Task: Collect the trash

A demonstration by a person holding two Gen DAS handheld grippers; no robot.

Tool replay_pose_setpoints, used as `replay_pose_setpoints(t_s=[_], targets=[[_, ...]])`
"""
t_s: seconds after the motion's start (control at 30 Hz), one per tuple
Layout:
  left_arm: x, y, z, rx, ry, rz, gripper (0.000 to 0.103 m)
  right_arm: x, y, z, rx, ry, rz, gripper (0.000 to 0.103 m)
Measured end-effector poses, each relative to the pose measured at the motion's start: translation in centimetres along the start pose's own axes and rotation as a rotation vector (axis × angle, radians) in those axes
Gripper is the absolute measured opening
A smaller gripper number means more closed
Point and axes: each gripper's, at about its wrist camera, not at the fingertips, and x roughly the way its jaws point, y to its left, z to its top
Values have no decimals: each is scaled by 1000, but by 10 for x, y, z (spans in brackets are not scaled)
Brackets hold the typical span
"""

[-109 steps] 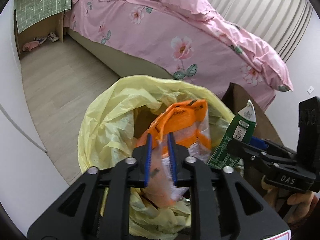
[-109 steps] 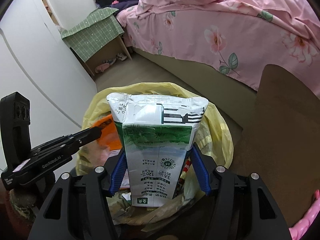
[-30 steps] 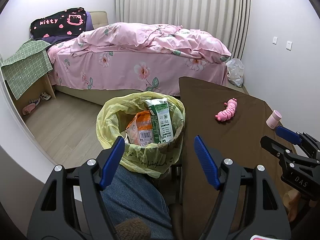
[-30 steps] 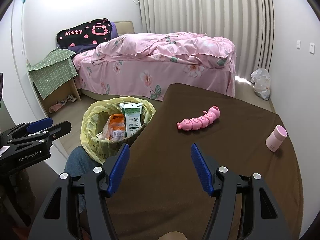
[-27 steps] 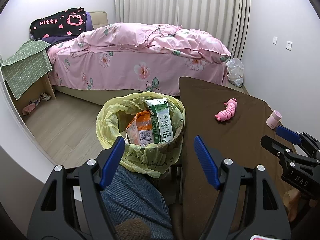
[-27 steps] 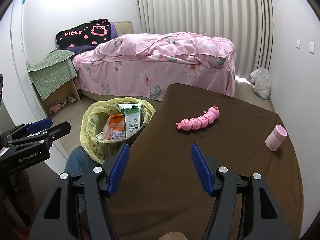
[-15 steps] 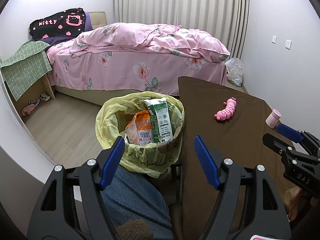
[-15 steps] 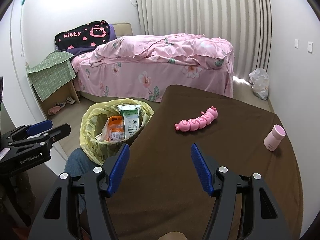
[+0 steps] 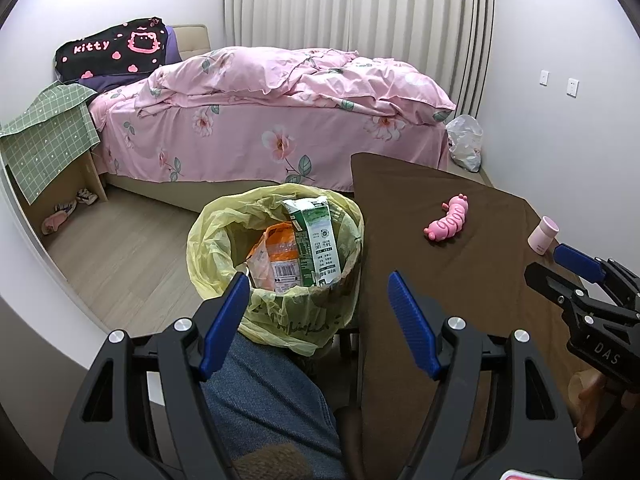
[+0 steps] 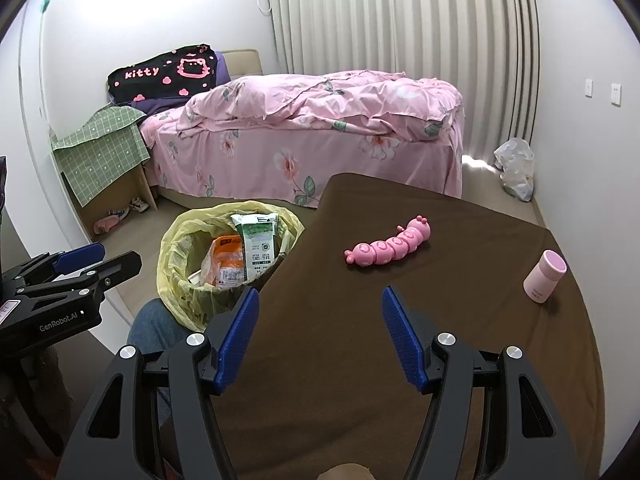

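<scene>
A bin lined with a yellow bag (image 9: 216,236) (image 10: 172,256) stands on the floor at the left edge of the brown table (image 9: 460,280) (image 10: 360,340). Inside it a green and white milk carton (image 9: 316,240) (image 10: 256,248) stands upright beside an orange snack packet (image 9: 276,252) (image 10: 226,264). My left gripper (image 9: 318,286) is open and empty, held back from the bin above a knee in jeans. My right gripper (image 10: 316,300) is open and empty over the table's near part. Each gripper shows at the edge of the other's view.
A pink caterpillar toy (image 9: 446,224) (image 10: 390,248) and a small pink cup (image 9: 542,234) (image 10: 544,276) lie on the table. A bed with a pink floral cover (image 10: 320,136) stands behind. A nightstand under a green cloth (image 9: 44,144) is at left. A white plastic bag (image 10: 516,168) lies on the floor.
Earlier both grippers held the orange packet and the milk carton over the bin; both items now sit in the bin, and both grippers are open and pulled back. Little movement in the last second.
</scene>
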Motion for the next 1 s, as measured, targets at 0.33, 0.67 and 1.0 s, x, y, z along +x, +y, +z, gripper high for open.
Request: replay_pose_setpoints(t_s=[0.33, 0.67, 1.0], targets=[[0, -1, 0, 1, -2, 0, 68, -1, 0, 0, 1, -3, -2, 60], [1, -1, 1, 4, -5, 3, 68, -1, 1, 0, -4, -2, 2, 60], [0, 1, 0, 11, -18, 10, 68, -1, 4, 3, -21, 0, 1, 60]])
